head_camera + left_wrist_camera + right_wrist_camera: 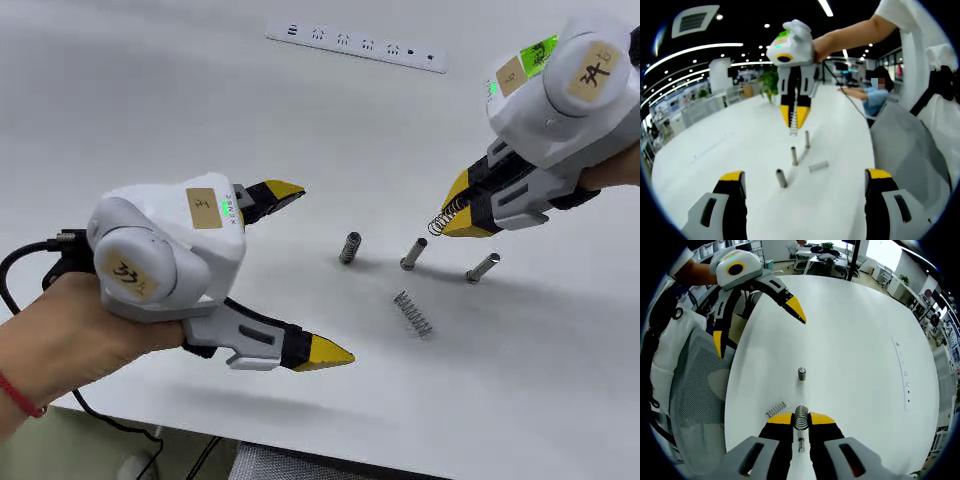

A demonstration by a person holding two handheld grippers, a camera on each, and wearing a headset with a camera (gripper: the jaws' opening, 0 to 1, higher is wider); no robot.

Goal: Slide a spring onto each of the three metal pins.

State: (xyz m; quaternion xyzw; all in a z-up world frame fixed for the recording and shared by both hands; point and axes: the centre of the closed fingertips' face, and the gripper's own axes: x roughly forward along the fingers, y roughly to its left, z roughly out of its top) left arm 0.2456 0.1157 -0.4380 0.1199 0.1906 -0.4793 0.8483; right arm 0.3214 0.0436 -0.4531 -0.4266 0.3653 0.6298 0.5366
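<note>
Spring (447,215) is clamped in the right gripper (462,222) jaws, hung just above-right of the middle pin (413,253), axis pointed down at it. Left gripper (325,272) is held wide open, further off.

Left gripper (325,271) and right gripper (446,226): white bodies, black jaws, yellow tips; springs (412,313) silver; pins (413,254) grey; table (150,120) white.

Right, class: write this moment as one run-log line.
left hand-held gripper: open, empty | right hand-held gripper: shut on held spring, close above middle pin | left pin: spring apparently on | loose spring: lying on table
</note>
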